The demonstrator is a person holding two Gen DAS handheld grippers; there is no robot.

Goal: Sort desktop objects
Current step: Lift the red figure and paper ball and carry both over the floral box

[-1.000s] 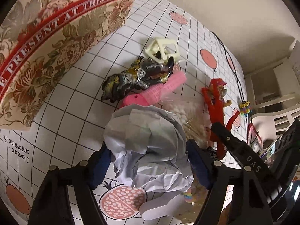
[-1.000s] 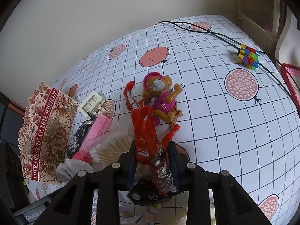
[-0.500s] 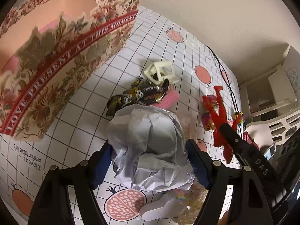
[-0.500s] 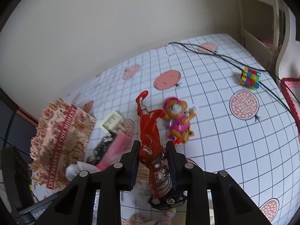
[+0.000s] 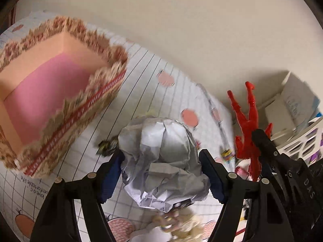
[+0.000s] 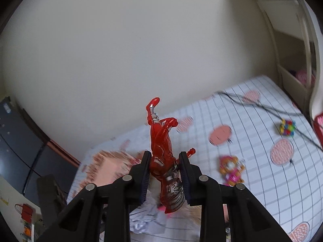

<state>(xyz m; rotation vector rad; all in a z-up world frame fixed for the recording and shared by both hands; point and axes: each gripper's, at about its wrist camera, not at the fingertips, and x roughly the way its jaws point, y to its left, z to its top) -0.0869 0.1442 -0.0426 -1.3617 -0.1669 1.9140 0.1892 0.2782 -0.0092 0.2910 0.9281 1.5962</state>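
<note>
Evidently both loads have left the table since a second ago. At far left stands the floral box [image 5: 60, 109], open-topped with a bare pink floor, which a second ago showed only its outer wall in the left view. Next, the left gripper [image 5: 161, 173] holds a crumpled ball of paper [image 5: 161, 161] between widely spread jaws, pads pressing both flanks, now raised clear of the gridded tablecloth [image 5: 141, 92] and near the box. To its right, the right gripper [image 6: 164, 173] is clamped narrowly on a red toy figure [image 6: 161, 157], legs pointing up and away, likewise lifted where earlier it lay among the clutter. Judgement: pick-up is complete for both; delivery to a container remains.

Only the left view shows the box interior. Only the right view shows what stays on the table at far right: a pink and orange toy pup [image 6: 232, 169], a multicoloured bead cluster [image 6: 287, 128] and a black cable [image 6: 262, 104].
</note>
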